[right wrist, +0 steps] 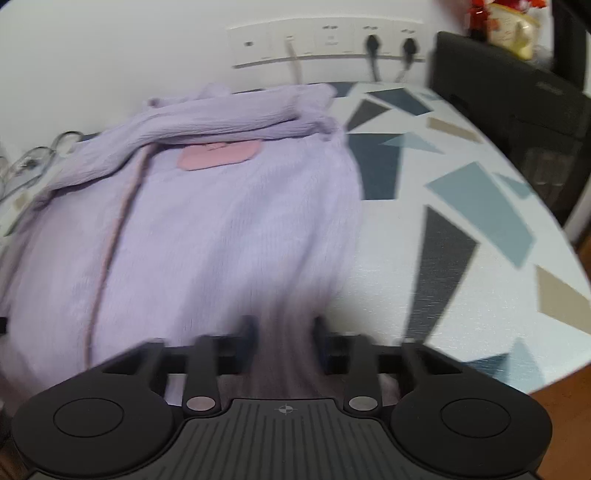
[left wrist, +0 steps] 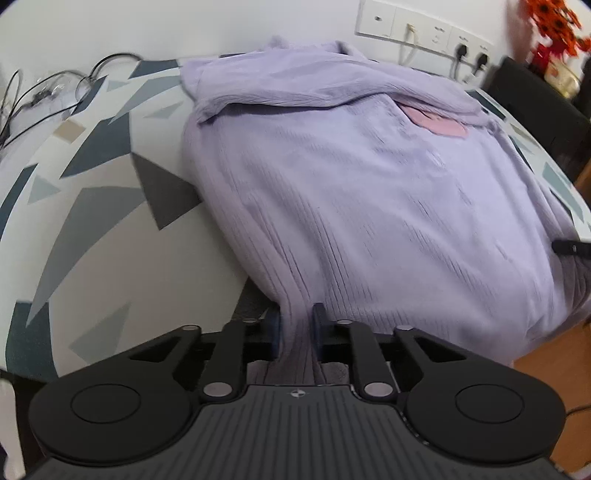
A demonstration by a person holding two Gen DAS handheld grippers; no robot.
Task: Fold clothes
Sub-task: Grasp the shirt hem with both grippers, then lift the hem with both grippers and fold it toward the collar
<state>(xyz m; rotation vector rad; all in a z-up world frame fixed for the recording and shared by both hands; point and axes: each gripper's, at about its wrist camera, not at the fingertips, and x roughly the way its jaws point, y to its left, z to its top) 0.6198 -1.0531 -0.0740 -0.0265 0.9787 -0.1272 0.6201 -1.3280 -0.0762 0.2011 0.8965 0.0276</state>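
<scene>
A lilac ribbed garment [left wrist: 369, 192] is being spread across the patterned tablecloth [left wrist: 92, 206], its far end bunched into a rolled fold below the wall sockets [left wrist: 424, 26] and its near hem hanging over the table's front edge. The hem is being pinched at 2 places: the left gripper [left wrist: 297, 332] is clenched on a gathered tuck of cloth near the near left corner, and the right gripper [right wrist: 284, 339] is closed on a similar tuck near the near right corner, though blur is softening that view. The fabric is being judged soft, limp and fairly light, with a fuzzy ribbed knit that is likely to grip the pads rather than slip; it is expected to sag and stretch between the 2 holds, so the hem corners are being judged the sensible places to take it. A pink patch [right wrist: 218, 155] and a thin pink seam line are being shown on the upper face. Sleeves and neckline are being hidden in the far roll, so the garment's type cannot be told, and the hem below the table edge is being cut off.
</scene>
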